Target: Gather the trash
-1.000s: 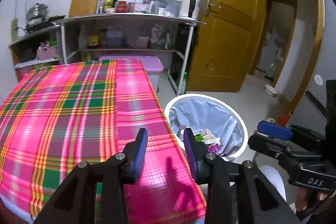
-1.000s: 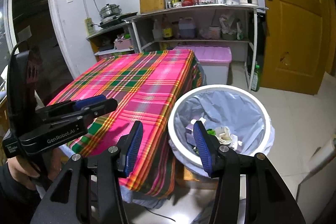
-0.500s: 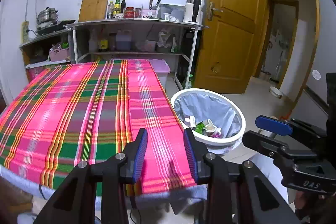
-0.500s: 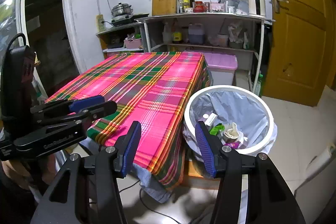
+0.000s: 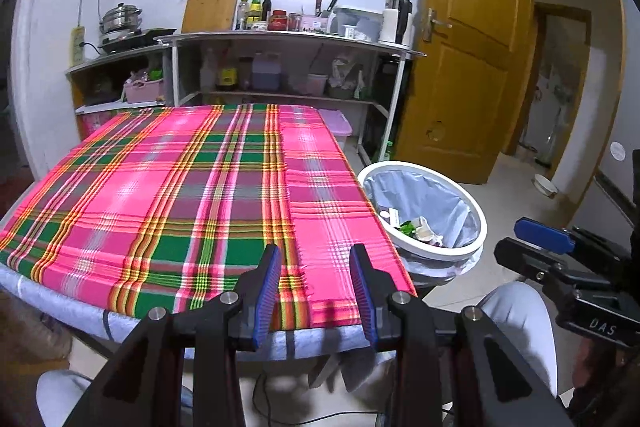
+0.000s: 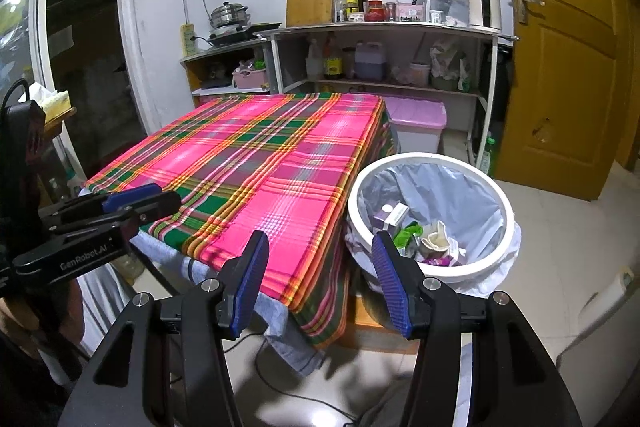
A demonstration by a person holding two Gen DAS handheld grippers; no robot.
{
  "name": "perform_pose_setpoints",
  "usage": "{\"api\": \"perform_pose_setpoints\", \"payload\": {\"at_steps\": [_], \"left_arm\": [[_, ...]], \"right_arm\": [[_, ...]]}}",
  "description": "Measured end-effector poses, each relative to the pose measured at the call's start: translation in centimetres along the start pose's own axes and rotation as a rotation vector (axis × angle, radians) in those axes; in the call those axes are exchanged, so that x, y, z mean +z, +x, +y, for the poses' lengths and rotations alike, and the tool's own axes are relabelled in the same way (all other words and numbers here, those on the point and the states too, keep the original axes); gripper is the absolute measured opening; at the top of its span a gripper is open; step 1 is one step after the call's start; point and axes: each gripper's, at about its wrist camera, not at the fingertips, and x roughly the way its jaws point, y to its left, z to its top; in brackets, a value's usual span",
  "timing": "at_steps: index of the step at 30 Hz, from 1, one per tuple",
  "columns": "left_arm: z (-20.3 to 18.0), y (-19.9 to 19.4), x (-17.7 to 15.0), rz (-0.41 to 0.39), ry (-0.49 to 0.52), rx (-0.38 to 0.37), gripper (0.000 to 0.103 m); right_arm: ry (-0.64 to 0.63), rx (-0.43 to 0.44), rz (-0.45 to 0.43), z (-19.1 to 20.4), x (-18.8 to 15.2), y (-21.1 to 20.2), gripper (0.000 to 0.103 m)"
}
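Woven plaid cloth, wooden door

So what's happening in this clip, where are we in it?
A person holds a two-finger gripper in each hand at the near edge of a table with a plaid tablecloth. The left gripper and right gripper are both open and hold nothing. No trash shows on the cloth; wrappers and a crumpled cup lie in the lined white bin beside the table. The collecting looks done.
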Motion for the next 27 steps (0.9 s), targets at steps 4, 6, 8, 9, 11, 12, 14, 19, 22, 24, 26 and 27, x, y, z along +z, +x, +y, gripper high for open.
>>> {"api": "perform_pose_setpoints", "payload": {"at_steps": [4,6,8,9,11,12,14,19,22,24,26,27], "left_arm": [[0.11,-0.06,-0.18,0.001,0.000,0.007,0.035],[0.22,0.00,-0.17,0.002,0.003,0.011,0.035],[0.26,0.01,-0.21,0.003,0.002,0.011,0.035],[0.21,0.02,-0.19,0.003,0.003,0.012,0.035],[0.19,0.03,-0.30,0.004,0.005,0.016,0.035],[0.18,0.03,-0.41,0.005,0.005,0.018,0.035],[0.13,0.04,-0.46,0.005,0.008,0.019,0.035],[0.11,0.04,-0.53,0.007,0.007,0.020,0.035],[0.13,0.04,-0.43,0.005,0.008,0.020,0.035],[0.04,0.18,-0.51,0.007,0.009,0.022,0.035],[0.05,0.18,-0.52,0.006,0.009,0.022,0.035],[0.04,0.20,-0.55,0.006,0.010,0.022,0.035]], "right_arm": [[0.003,0.001,0.001,0.02,-0.06,0.00,0.055],[0.005,0.001,0.005,0.08,-0.11,-0.02,0.055],[0.007,-0.001,0.006,0.09,-0.17,-0.05,0.055],[0.007,-0.003,0.006,0.09,-0.22,-0.09,0.055],[0.008,-0.004,0.008,-0.03,-0.12,0.00,0.055],[0.009,-0.004,0.010,-0.01,-0.13,0.02,0.055],[0.011,-0.006,0.013,-0.07,-0.10,0.09,0.055],[0.012,-0.009,0.020,-0.26,-0.05,0.33,0.055],[0.012,-0.010,0.021,-0.27,-0.07,0.38,0.055],[0.012,-0.009,0.021,-0.26,-0.05,0.39,0.055],[0.011,-0.010,0.020,-0.26,-0.05,0.39,0.055],[0.012,-0.010,0.021,-0.25,-0.05,0.39,0.055]]}}
